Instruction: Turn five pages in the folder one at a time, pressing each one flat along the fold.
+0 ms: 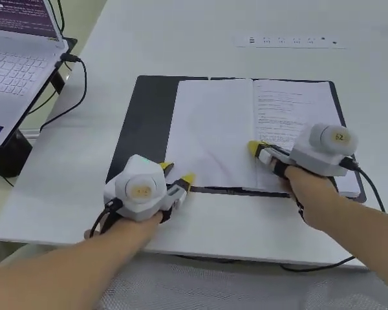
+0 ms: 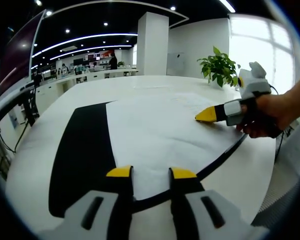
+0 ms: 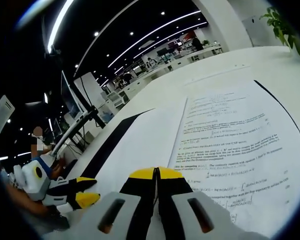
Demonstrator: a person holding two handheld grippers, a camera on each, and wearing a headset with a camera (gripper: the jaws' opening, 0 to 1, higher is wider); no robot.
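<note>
At the far left of the smooth white table (image 1: 181, 39) sits a white laptop (image 1: 13, 58). The folder (image 1: 145, 123) lies open and flat in the middle. Its matte black cover shows left of a blank white page (image 1: 210, 129), and a page of fine print (image 1: 291, 106) lies right of the fold. The left gripper (image 1: 177, 172) is low at the folder's near edge, yellow tips a little apart with nothing between them. The right gripper (image 1: 254, 149), held from the right, points leftward, its tips pinched together on the paper near the fold.
</note>
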